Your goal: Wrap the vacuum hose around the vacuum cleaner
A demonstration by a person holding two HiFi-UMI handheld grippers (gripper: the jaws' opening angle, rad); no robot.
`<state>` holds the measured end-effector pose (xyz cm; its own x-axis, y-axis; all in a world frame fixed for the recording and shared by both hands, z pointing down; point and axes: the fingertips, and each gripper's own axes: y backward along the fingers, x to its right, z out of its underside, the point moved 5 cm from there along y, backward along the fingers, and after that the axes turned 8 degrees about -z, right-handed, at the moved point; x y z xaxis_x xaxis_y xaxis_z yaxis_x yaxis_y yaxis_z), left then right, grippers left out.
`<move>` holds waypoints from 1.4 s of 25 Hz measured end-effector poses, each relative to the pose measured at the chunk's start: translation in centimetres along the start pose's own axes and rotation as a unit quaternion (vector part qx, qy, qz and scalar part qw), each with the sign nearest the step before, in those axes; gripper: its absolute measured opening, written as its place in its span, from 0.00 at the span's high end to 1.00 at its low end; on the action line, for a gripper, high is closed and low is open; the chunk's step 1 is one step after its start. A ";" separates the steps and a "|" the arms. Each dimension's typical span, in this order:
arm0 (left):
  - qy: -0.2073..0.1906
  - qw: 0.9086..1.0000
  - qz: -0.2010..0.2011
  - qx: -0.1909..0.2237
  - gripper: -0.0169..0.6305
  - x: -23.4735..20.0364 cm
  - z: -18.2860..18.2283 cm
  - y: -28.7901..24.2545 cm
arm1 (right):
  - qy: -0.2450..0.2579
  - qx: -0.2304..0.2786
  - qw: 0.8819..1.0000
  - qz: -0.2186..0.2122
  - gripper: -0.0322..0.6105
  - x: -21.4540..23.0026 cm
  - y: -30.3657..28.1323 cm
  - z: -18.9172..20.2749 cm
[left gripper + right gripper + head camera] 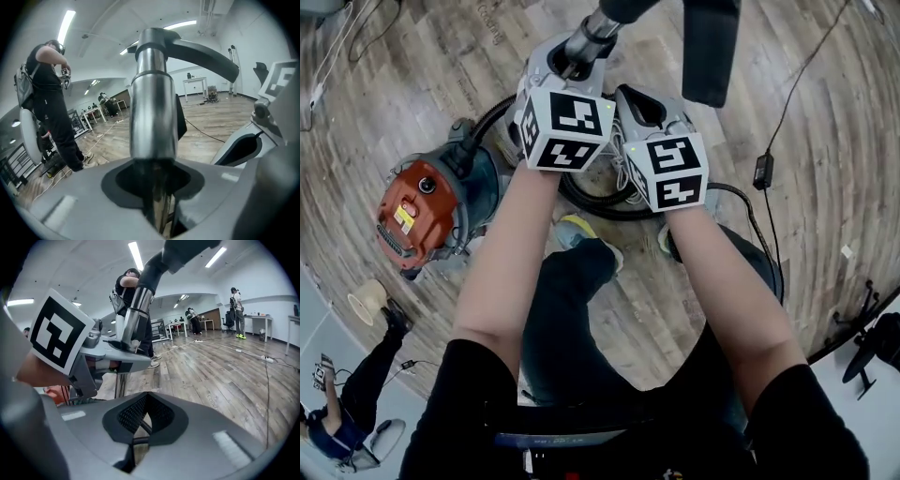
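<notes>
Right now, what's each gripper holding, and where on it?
Left gripper clamps the metal wand on its lower tube, below the collar. Right gripper holds nothing; its jaws stand apart.

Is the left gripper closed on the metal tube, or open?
Shut: the left gripper clamps the metal tube between its jaws.
</notes>
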<state>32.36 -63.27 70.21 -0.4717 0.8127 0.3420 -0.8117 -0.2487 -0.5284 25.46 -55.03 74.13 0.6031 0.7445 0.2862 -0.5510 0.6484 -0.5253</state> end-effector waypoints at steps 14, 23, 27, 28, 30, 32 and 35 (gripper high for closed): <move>-0.044 0.993 0.112 0.007 0.77 14.7 8.6 -20.1 | -0.011 0.040 0.991 0.124 0.92 17.2 -5.8 13.9; -0.134 0.973 0.173 -0.074 0.77 26.6 15.4 -27.1 | -0.097 -0.002 0.977 0.191 0.92 23.1 -5.2 24.9; -0.173 0.963 0.173 -0.108 0.76 29.8 17.3 -29.6 | -0.101 -0.022 0.976 0.192 0.92 24.9 -5.1 27.9; -0.185 0.959 0.178 -0.119 0.76 30.5 18.0 -30.1 | -0.106 -0.025 0.975 0.193 0.92 25.2 -5.2 28.7; -0.205 0.950 0.190 -0.141 0.75 32.0 19.5 -30.9 | -0.113 -0.029 0.974 0.195 0.92 25.6 -5.2 30.1; -0.221 0.943 0.195 -0.156 0.75 32.8 20.6 -31.4 | -0.115 -0.031 0.973 0.195 0.92 26.0 -5.3 30.9; -0.233 0.939 0.189 -0.166 0.75 33.0 21.3 -31.9 | -0.118 -0.033 0.974 0.189 0.92 26.1 -5.5 31.6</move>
<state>35.33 -39.72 114.88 -0.8673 0.3610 0.3427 -0.4395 -0.2319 -0.8678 26.01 -34.09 109.83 0.2100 0.9490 0.2351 -0.6647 0.3149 -0.6775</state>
